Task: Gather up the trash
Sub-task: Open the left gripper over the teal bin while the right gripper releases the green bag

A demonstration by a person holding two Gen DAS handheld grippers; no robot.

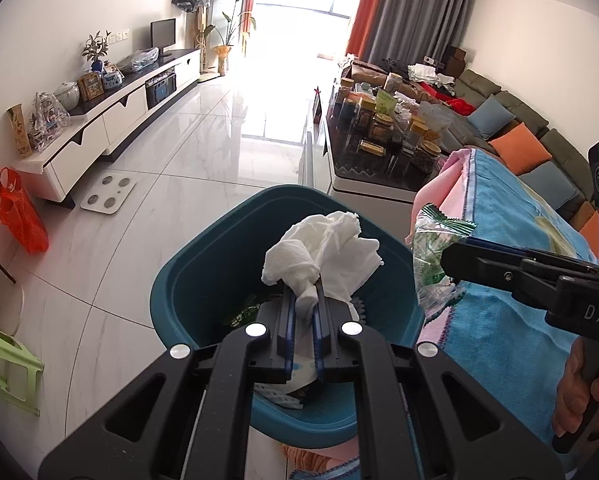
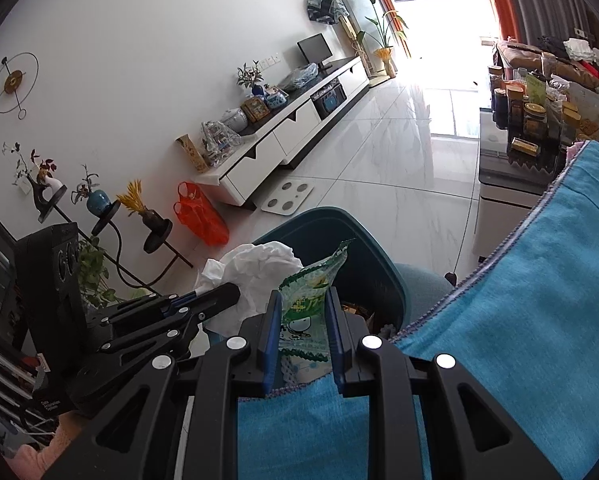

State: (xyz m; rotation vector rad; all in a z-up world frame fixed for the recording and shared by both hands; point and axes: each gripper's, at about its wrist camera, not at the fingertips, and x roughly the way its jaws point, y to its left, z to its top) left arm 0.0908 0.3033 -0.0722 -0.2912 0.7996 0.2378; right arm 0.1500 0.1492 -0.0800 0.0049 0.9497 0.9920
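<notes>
My left gripper point(image 1: 304, 294) is shut on a crumpled white tissue point(image 1: 323, 252) and holds it above the open teal trash bin point(image 1: 203, 268), which holds some litter. My right gripper point(image 2: 302, 300) is shut on a green and clear snack wrapper point(image 2: 307, 304), held over the edge of a blue towel-covered surface point(image 2: 539, 300) beside the bin point(image 2: 383, 256). In the left wrist view the right gripper point(image 1: 447, 258) comes in from the right with the wrapper point(image 1: 433, 264). In the right wrist view the left gripper point(image 2: 235, 294) and tissue point(image 2: 255, 272) are at left.
A white tiled floor point(image 1: 203, 152) runs toward a bright window. A low white TV cabinet point(image 1: 111, 120) lines the left wall, with an orange plastic bag point(image 1: 19, 212) and a white scale point(image 1: 108, 193) near it. A cluttered coffee table point(image 1: 379, 136) and sofa point(image 1: 531, 136) stand at right. A green stool point(image 1: 7, 364) is at left.
</notes>
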